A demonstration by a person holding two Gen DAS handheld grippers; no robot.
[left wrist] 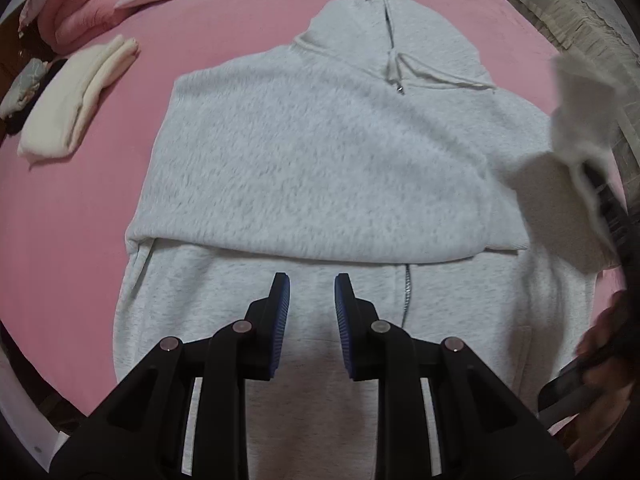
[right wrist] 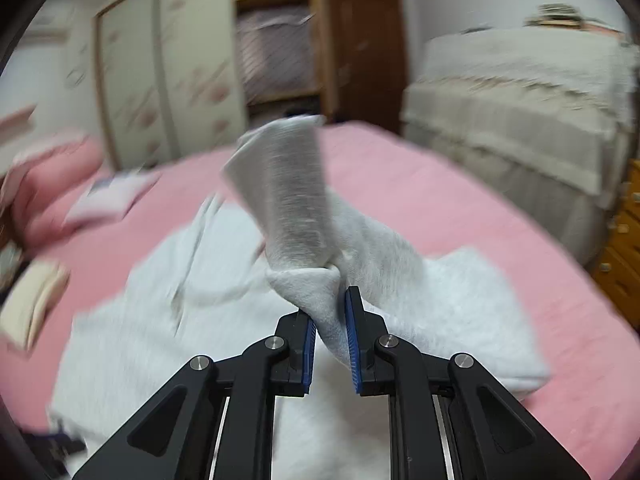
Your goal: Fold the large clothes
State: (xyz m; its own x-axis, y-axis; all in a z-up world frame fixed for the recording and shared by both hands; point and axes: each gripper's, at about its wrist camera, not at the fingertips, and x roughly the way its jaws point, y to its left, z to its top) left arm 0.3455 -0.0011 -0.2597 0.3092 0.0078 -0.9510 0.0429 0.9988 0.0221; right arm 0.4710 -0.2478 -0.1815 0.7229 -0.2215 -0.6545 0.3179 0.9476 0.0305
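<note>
Pink bedsheet (left wrist: 80, 208) covers a wide bed, with a light grey zip-up hooded sweatshirt (left wrist: 304, 168) spread flat across its middle, hood pointing away and one sleeve already folded over the chest. Behind the bed stand a cream sliding-door wardrobe (right wrist: 160, 72), an open wooden shelf unit (right wrist: 276, 40) and a second bed under a beige cover (right wrist: 520, 112). A folded cream garment (left wrist: 76, 100) and pink pillows (left wrist: 88, 4) lie at the sheet's far left, well apart from the sweatshirt; bare sheet surrounds the sweatshirt on both sides. The left gripper (left wrist: 310, 288) hovers over the lower front beside the zipper, its blue-padded fingers apart and holding nothing. The right gripper (right wrist: 330, 312) is raised above the bed, pinching the grey sleeve (right wrist: 288, 200), which stands upward, motion-blurred.
</note>
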